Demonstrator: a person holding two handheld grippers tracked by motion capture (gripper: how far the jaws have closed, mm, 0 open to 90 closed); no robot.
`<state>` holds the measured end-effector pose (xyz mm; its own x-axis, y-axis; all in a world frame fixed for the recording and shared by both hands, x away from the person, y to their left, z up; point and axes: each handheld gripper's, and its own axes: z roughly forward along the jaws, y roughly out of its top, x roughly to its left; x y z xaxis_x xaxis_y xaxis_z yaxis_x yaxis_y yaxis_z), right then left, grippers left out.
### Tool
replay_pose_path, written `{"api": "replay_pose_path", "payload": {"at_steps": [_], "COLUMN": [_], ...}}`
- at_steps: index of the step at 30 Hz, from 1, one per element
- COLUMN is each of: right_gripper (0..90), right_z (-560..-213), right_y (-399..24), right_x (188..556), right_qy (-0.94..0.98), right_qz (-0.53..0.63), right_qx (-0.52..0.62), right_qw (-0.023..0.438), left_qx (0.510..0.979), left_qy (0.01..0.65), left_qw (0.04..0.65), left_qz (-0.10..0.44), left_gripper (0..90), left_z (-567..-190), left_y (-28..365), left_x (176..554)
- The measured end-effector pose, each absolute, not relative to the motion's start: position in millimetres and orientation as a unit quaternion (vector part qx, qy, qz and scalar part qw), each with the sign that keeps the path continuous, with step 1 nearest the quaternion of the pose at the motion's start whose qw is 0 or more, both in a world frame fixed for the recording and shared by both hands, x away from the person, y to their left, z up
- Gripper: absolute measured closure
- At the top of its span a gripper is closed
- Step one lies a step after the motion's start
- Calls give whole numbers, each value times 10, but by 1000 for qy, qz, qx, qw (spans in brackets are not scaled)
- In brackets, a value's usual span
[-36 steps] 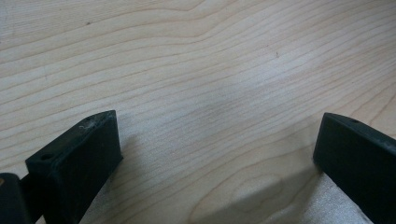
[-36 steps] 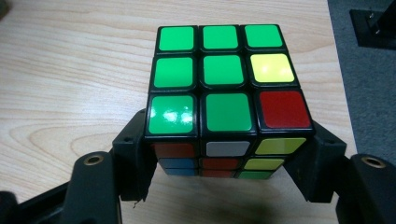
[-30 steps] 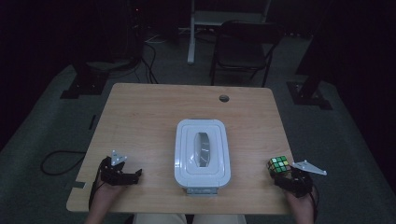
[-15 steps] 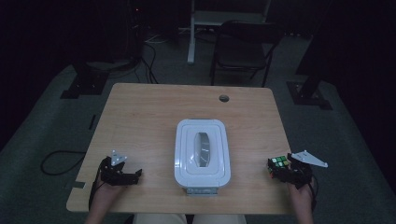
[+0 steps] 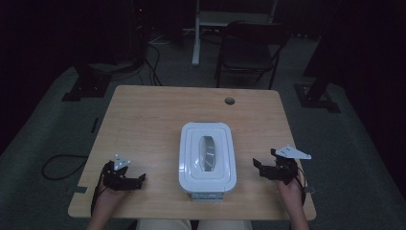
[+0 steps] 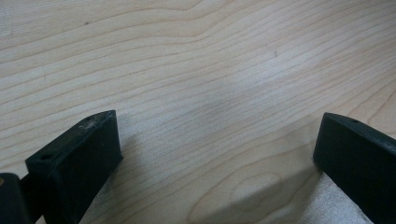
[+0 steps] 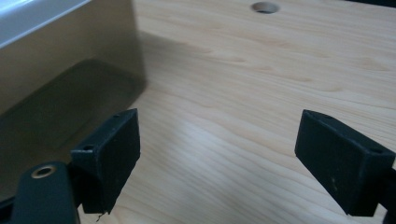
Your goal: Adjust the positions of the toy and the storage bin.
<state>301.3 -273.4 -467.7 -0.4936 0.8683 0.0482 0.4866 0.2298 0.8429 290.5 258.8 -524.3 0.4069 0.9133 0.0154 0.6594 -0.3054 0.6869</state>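
1. At the near edge of the tabletop (image 5: 153,120), the left gripper (image 5: 139,180) sits low over the wood by the person's left hand (image 5: 106,201). Its fingers (image 6: 88,154) stand wide apart, with bare wood grain between them.
2. At the near right, the right gripper (image 5: 258,167) points toward the white lidded box (image 5: 207,155). Its fingers (image 7: 109,154) have just been opening and now stand wide apart. Nothing is between them but tabletop.
3. The white lidded box stands in the middle of the tabletop, between the two grippers. It is just beside the right gripper's fingertips and not touching them, and somewhat farther from the left gripper. In the right gripper view its side wall (image 7: 60,70) rises beyond the left finger, outside the gap.
4. Farther back, a round hole (image 5: 230,101) is cut in the tabletop near its far edge.
5. Beyond the tabletop a dark chair (image 5: 251,52) stands on the floor.
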Motion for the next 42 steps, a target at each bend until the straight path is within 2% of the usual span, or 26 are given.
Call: {"api": "replay_pose_path", "payload": {"at_steps": [9, 23, 34, 42], "right_gripper": [141, 152, 139, 127], "right_z": [-4866, -5194, -5266, -5274], "right_y": [-2548, -2383, -2351, -2313], "right_x": [3095, 3206, 3202, 3144], "right_qy": [764, 776, 792, 790], "right_qz": [432, 401, 357, 339], "right_qx": [437, 445, 459, 470], "right_qw": [200, 197, 185, 200], "left_qx": [781, 783, 784, 784], "left_qy": [504, 500, 499, 499], "left_qw": [306, 307, 307, 307], "left_qz": [207, 206, 206, 206], "left_gripper": [14, 15, 14, 15], "left_z": [-5243, -5244, -5244, -5244], "left_y": [2589, 2594, 2597, 2597], "left_x": [2905, 2901, 2899, 2899]}}
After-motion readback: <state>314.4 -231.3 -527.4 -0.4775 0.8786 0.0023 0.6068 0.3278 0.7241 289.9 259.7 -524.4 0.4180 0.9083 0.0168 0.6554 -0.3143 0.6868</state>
